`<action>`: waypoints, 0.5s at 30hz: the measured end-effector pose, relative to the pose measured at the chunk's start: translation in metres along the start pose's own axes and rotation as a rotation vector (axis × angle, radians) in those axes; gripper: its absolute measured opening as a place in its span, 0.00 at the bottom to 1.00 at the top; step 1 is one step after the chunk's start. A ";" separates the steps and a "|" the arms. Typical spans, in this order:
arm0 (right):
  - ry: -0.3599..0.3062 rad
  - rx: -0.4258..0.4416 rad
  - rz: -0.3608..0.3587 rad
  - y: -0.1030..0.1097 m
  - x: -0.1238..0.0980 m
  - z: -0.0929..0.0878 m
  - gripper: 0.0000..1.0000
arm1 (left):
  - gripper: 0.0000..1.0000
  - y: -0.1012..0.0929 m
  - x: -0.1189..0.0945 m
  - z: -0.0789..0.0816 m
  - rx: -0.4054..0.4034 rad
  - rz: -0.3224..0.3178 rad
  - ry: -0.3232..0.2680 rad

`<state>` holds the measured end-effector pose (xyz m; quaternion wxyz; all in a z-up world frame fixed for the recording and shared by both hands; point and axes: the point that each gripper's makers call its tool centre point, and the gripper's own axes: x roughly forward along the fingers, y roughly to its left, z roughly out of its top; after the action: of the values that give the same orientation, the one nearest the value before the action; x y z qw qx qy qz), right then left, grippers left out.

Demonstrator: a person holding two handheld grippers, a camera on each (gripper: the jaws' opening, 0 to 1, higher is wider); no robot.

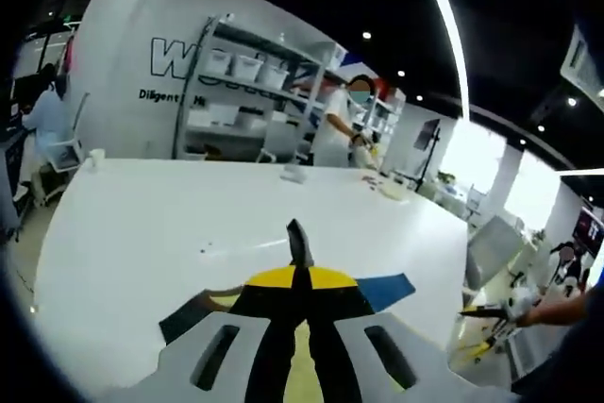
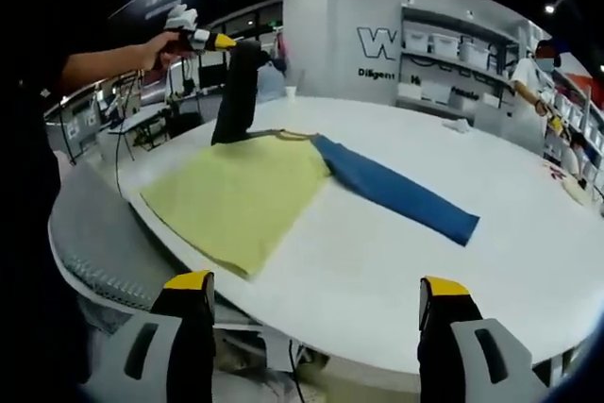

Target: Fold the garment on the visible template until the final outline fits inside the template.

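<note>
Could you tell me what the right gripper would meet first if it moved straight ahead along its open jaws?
Probably the table edge, then bare top: the right gripper sits just off the rim, aimed between the yellow body and blue sleeve of the garment. Depth is unclear, so it might pass above the surface.
</note>
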<state>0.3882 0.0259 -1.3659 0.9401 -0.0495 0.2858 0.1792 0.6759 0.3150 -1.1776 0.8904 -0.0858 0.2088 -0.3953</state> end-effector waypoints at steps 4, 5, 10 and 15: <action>-0.001 0.006 -0.008 -0.002 -0.003 -0.001 0.88 | 0.01 -0.003 0.021 -0.014 -0.017 0.003 0.036; -0.001 0.006 -0.009 -0.003 -0.003 -0.001 0.88 | 0.01 -0.005 0.028 -0.018 -0.019 0.003 0.046; -0.005 0.012 -0.026 -0.007 -0.010 0.001 0.88 | 0.01 -0.012 0.053 -0.038 -0.061 0.005 0.091; -0.002 0.016 -0.040 -0.011 -0.015 -0.001 0.88 | 0.01 -0.024 0.080 -0.059 -0.100 -0.005 0.140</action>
<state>0.3805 0.0108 -1.3587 0.9441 -0.0475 0.2853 0.1583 0.6819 0.2399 -1.2469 0.8672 -0.1030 0.2900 -0.3914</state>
